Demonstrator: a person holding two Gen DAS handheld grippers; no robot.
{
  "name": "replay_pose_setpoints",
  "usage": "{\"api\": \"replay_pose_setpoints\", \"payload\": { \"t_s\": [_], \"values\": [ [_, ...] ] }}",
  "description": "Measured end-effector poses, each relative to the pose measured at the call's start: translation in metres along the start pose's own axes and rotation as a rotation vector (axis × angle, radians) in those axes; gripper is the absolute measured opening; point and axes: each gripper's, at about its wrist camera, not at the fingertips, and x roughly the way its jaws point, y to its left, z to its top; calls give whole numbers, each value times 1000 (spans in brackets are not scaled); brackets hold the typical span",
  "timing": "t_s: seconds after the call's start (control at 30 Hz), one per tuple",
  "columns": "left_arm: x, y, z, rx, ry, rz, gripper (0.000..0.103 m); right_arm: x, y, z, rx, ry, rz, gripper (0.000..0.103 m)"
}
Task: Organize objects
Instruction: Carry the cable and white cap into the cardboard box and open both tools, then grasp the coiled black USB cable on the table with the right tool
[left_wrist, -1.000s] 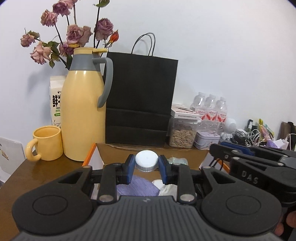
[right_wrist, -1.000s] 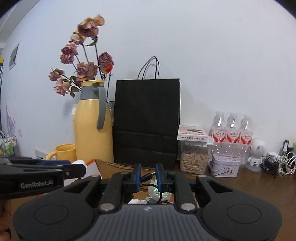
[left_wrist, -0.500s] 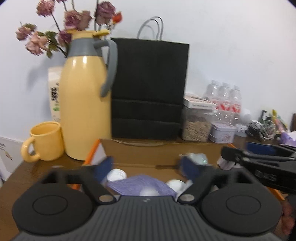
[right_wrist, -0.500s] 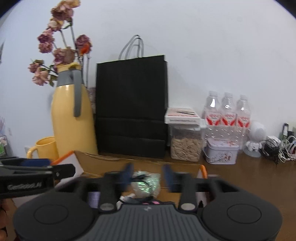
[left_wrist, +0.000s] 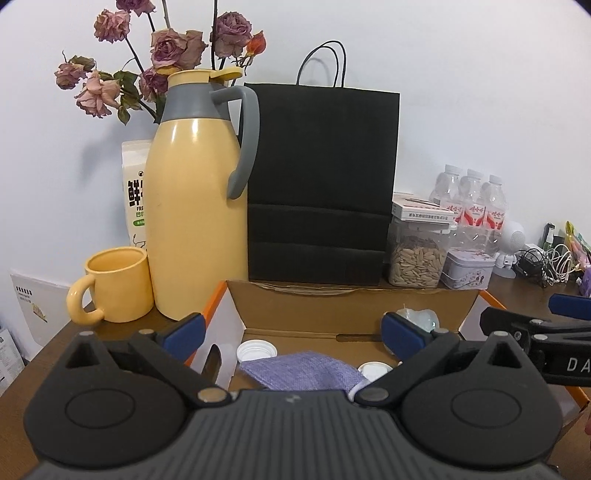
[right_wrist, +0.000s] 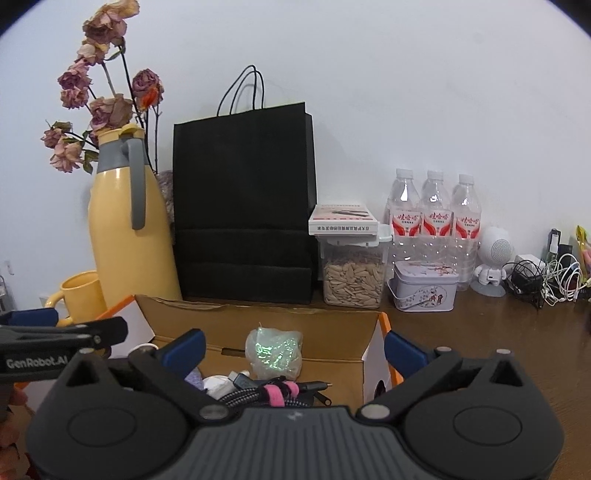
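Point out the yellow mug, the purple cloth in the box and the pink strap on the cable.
yellow mug (left_wrist: 120, 286): left wrist view, front of its body.
purple cloth (left_wrist: 306, 371): left wrist view, middle of the fabric.
pink strap (right_wrist: 275, 394): right wrist view, its top band.

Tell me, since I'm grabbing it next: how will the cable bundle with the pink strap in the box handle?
The cable bundle probably lifts as one lump, since the pink strap binds it. Its loose plug end would likely dangle. Braided sheath suggests decent grip.

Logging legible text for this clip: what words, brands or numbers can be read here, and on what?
"GenRobot.AI": on the left claw, seen from the right wrist.
"DA", cut off by the frame edge: on the right claw.
"FRE", cut off, with Chinese characters: white carton.
Water bottles, flat box: print too small.
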Motion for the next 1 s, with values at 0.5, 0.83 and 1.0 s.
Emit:
{"api": "replay_pose_setpoints", "payload": {
  "t_s": [0.5,0.83,1.0],
  "values": [
    [-55,6,-7,2,-81,-45,103,-50,7,0,-49,-57,39,103],
    [-92,8,-37,39,-62,-65,103,-98,11,-25,-102,-64,61,103],
    [-107,11,-56,53,-42,-75,103,-115,9,-51,-123,-12,57,103]
  ]
}}
